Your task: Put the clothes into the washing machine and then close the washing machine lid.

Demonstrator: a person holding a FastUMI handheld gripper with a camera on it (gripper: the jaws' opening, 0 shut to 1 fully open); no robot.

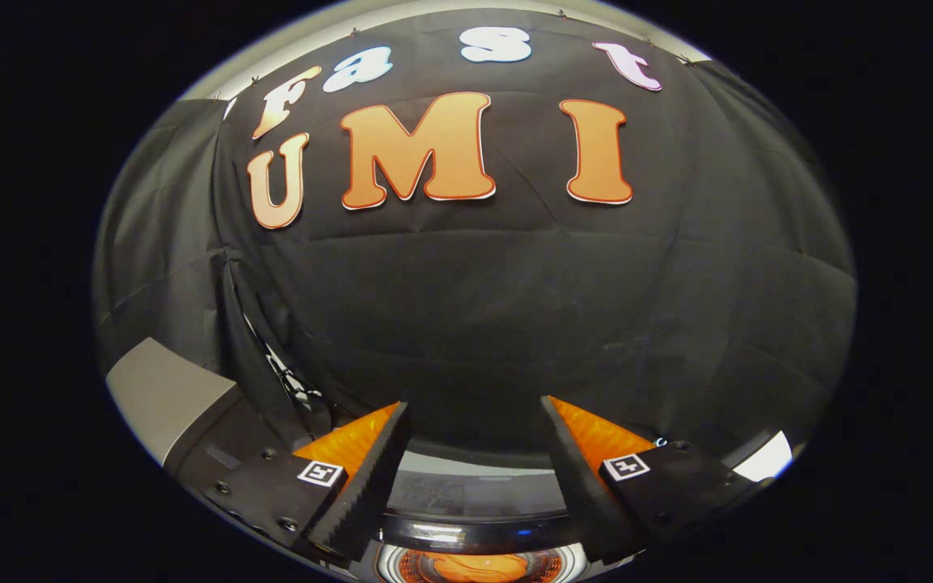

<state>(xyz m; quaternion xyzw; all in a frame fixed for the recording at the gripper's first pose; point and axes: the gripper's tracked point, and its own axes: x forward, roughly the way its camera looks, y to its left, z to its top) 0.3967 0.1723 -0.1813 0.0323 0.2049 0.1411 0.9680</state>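
My gripper (475,413) is open, its two black fingers with orange backs spread wide and nothing between them. Below and between the fingers lies the top of the washing machine (475,494), with its dark glossy panel. Under that panel I see the round drum opening (479,564) with something orange inside it, possibly clothes. I cannot make out the lid. Beyond the fingers hangs the black cloth wall.
A grey slab-like surface (167,397) stands to the left of the left finger, beside the machine. A bright white patch (766,457) sits just past the right finger. A seam in the cloth runs down behind the left finger.
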